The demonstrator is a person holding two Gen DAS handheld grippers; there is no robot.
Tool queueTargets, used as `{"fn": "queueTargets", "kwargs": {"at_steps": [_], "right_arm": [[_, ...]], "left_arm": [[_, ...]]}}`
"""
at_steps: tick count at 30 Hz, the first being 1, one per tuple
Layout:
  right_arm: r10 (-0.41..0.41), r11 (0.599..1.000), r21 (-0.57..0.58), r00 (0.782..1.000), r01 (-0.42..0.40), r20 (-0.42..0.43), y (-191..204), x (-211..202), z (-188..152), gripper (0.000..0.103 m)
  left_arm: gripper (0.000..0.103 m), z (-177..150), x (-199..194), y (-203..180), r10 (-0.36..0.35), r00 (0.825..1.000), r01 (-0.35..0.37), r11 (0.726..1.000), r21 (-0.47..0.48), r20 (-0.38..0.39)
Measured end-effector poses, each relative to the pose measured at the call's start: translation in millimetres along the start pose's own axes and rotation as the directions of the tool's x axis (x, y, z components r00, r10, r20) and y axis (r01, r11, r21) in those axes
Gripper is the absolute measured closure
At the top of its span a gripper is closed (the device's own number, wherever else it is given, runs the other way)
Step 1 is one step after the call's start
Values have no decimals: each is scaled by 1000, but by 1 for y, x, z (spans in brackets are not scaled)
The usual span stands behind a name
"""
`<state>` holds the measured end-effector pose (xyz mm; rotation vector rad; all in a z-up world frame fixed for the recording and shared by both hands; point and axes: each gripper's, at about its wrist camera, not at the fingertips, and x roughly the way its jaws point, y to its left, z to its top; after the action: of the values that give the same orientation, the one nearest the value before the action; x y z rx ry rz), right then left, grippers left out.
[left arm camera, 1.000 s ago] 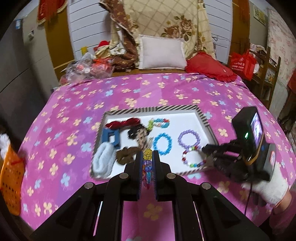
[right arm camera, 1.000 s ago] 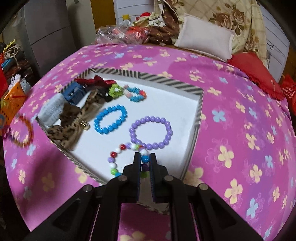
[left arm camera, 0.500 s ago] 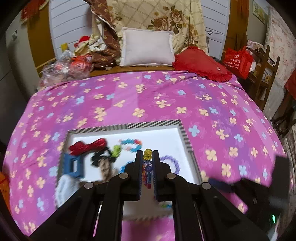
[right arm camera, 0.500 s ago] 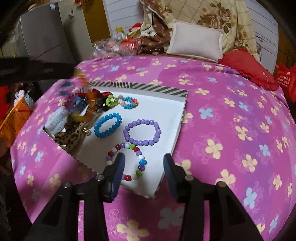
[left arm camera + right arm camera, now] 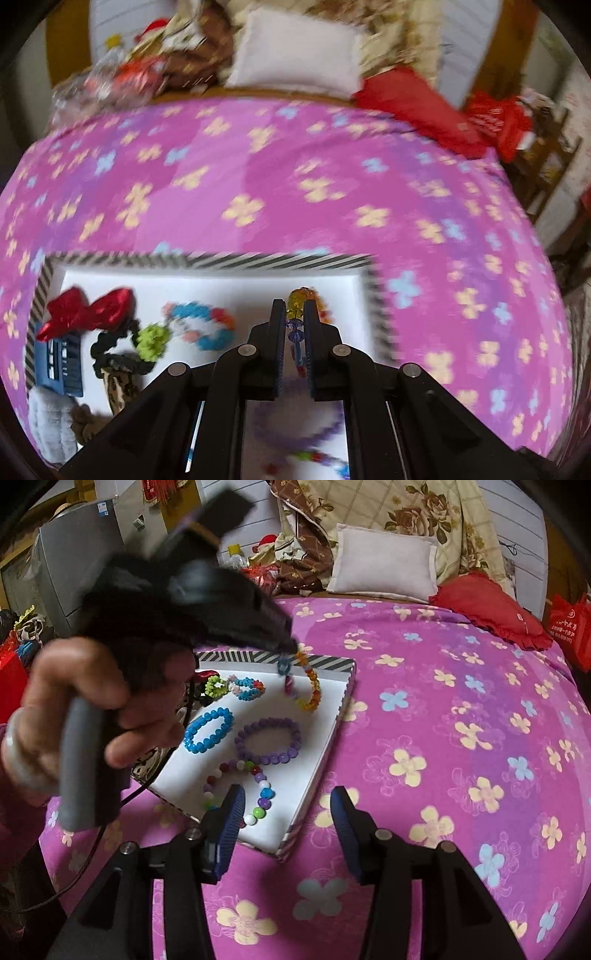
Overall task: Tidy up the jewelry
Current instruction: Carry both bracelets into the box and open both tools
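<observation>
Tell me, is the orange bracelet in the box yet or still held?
Held. The left tool is shut on the orange bracelet, which dangles over the box; whether its low end touches the floor, I cannot tell.

Colours all over your jewelry tray, seriously

Your tray [image 5: 334, 701] is white inside with a black-and-white striped rim, on a magenta bedspread [image 5: 461, 701] dotted with yellow and blue flowers. You've got a bright blue bead bracelet [image 5: 208, 731], a purple bead bracelet [image 5: 269, 740], a multicolour bead bracelet [image 5: 255, 790], an orange-yellow bead bracelet [image 5: 308, 686], a red bow [image 5: 88, 312], a lime green scrunchie [image 5: 151, 339] and a blue hair claw [image 5: 61, 363].
</observation>
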<state>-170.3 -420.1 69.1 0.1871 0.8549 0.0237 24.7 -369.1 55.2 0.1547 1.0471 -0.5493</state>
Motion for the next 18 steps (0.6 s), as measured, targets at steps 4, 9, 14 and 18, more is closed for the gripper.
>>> {"fn": "queueTargets", "kwargs": {"at_steps": [4,9,14,18], "right_arm": [[10,1000,8,1000,-10,3,-1,5,1,53],[19,999,28,1000,-18,-12,1,13,0,52],[7,999,51,1000,-7,-15,3,12,-1,46],[4,998,59,1000,-4,-10,9,8,-3,43]], "left_arm": [[89,-4,13,16,29,999,-30,999,-25,-27],[87,-7,9,19,33,999,-34,999,-37,-38],[63,-13,-4,28,21,999,-23,998,-54,-41],[63,-29,-27,37,32,999,-34,997,-66,-32]]}}
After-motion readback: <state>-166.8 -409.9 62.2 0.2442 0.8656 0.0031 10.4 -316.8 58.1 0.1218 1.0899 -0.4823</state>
